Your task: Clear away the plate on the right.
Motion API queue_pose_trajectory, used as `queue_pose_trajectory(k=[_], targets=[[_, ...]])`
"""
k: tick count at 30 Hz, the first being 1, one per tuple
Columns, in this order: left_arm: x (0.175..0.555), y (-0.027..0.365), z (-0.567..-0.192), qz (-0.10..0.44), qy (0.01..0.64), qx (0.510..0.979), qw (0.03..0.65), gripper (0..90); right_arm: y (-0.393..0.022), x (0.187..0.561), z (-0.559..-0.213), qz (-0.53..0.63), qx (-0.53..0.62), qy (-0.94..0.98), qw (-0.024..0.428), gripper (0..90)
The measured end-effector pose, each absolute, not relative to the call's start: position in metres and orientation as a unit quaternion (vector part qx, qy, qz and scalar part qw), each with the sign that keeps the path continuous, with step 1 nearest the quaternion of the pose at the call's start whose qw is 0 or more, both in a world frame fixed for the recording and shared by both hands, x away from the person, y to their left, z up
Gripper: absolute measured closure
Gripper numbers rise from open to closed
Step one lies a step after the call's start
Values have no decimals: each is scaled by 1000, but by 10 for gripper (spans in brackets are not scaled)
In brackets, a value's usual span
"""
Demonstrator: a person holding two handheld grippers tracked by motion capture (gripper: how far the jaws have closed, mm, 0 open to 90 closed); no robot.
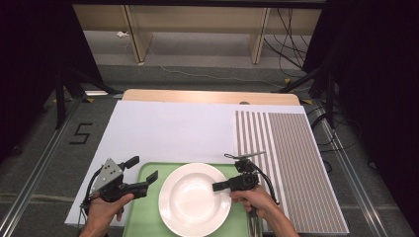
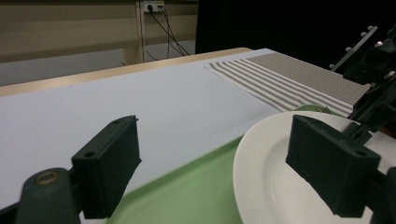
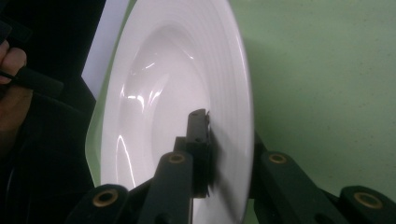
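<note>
High view: we see a round white ceramic plate [image 1: 194, 198] sitting on a pale green plastic tray [image 1: 143, 217] at the near edge of the table, roughly at 6 o'clock of the white sheet [image 1: 173, 128]. Our right gripper [image 1: 217, 187] comes in at the plate's 3 o'clock, jaws clamped on the rim. Right gripper view confirms it: one black pad [image 3: 198, 135] lies on the rim's upper face, the other sits behind the rim, nearly closed with the plate edge pinched between them. Plate looks flat on the tray from above; whether it is lifted at all we cannot tell.

Our left gripper [image 1: 148, 181] hovers at the plate's 9 o'clock, over the tray's left part, jaws spread wide and holding nothing. Left gripper view shows the plate [image 2: 280, 177] near its right jaw, apart from it.

A grey-and-white striped cloth mat [image 1: 291, 163] lies at 3 o'clock of the plate, on the table's right side.
</note>
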State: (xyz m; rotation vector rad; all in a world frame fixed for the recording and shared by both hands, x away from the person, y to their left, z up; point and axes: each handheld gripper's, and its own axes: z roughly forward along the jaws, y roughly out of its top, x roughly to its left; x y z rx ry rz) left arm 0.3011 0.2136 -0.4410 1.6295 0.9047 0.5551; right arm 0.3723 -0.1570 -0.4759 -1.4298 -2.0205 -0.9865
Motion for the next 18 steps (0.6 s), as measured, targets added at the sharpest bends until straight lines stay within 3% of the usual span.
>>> queue_pose_trajectory(k=[5, 6, 14, 18], targets=[[301, 213, -441, 236, 384, 692, 563, 164, -157, 372, -476, -346, -517, -749, 227, 773], [301, 213, -441, 236, 384, 692, 563, 164, -157, 373, -479, -354, -512, -754, 209, 770], [301, 213, -441, 235, 384, 693, 563, 164, -158, 373, -476, -340, -520, -754, 215, 710], [301, 213, -441, 235, 384, 693, 564, 164, -157, 373, -479, -338, -507, -771, 184, 679]])
